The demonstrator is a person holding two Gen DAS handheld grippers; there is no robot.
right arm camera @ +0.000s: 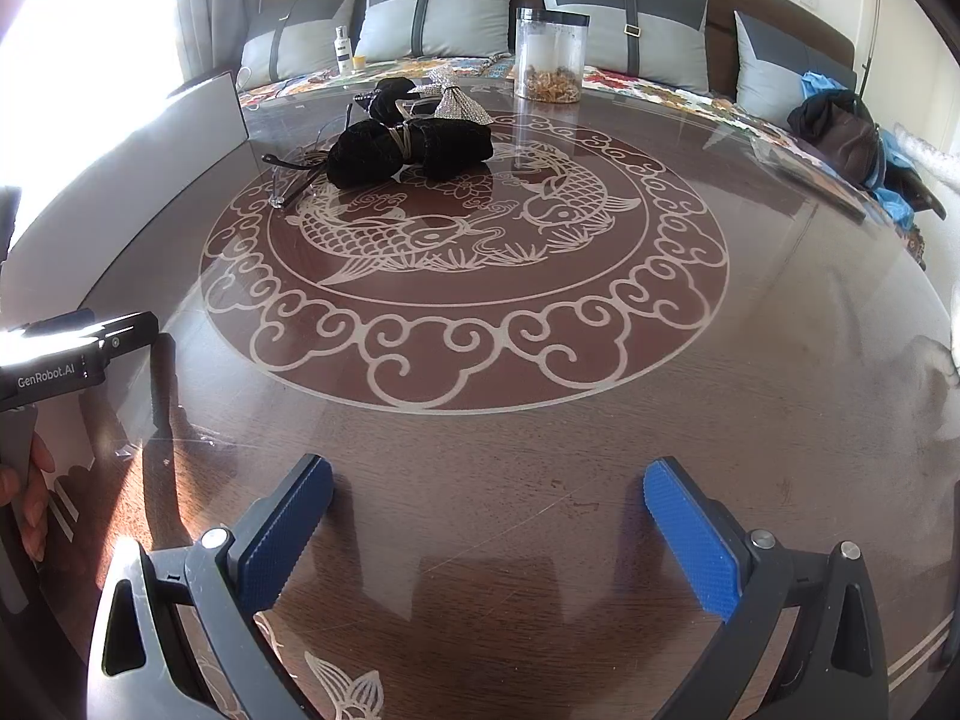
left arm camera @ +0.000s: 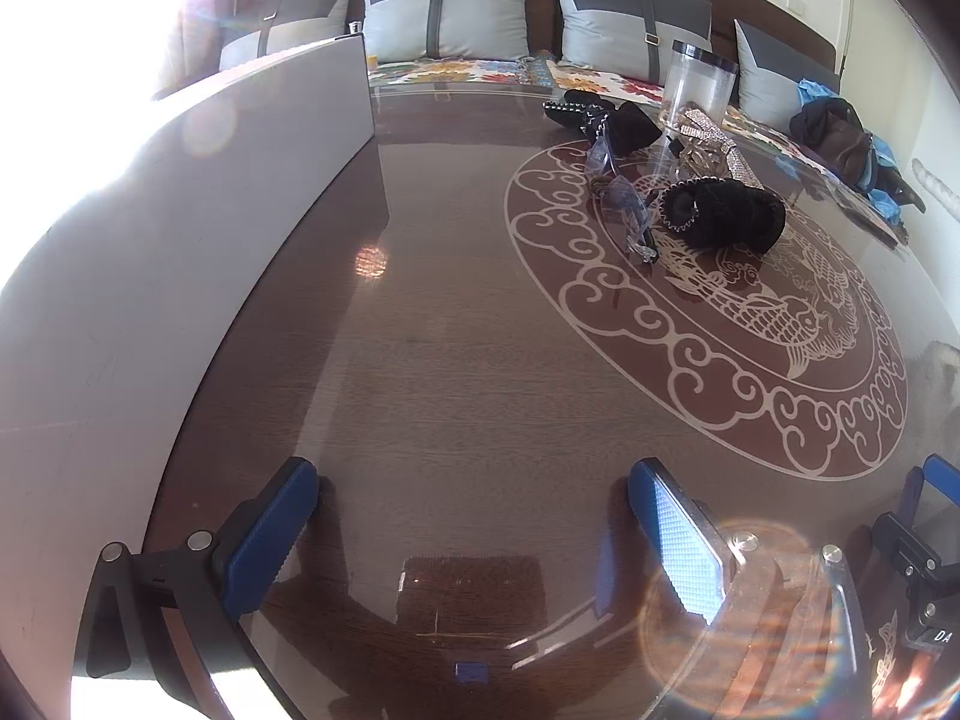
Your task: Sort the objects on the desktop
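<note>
A pile of accessories lies at the far side of the glass-topped table [right arm camera: 540,450]: a black velvet bow [right arm camera: 408,147] [left arm camera: 723,213], a second black bow [left arm camera: 606,114] behind it, sparkly silver bows [right arm camera: 453,102] [left arm camera: 708,126] and clear-framed glasses [left arm camera: 624,204] [right arm camera: 288,177]. A clear jar with a dark lid [right arm camera: 551,54] [left arm camera: 699,81] stands beyond them with small brown bits at its bottom. My left gripper [left arm camera: 474,516] and my right gripper [right arm camera: 489,516] both hover open over bare table at the near side, well short of the pile, with nothing between their blue pads.
A grey open box or panel [left arm camera: 180,210] [right arm camera: 204,114] lines the table's left side. A sofa with grey cushions [right arm camera: 444,18] runs behind the table, holding a white bottle [right arm camera: 344,48] and a dark bag with blue cloth [right arm camera: 840,132]. A hand [right arm camera: 30,498] grips the left tool.
</note>
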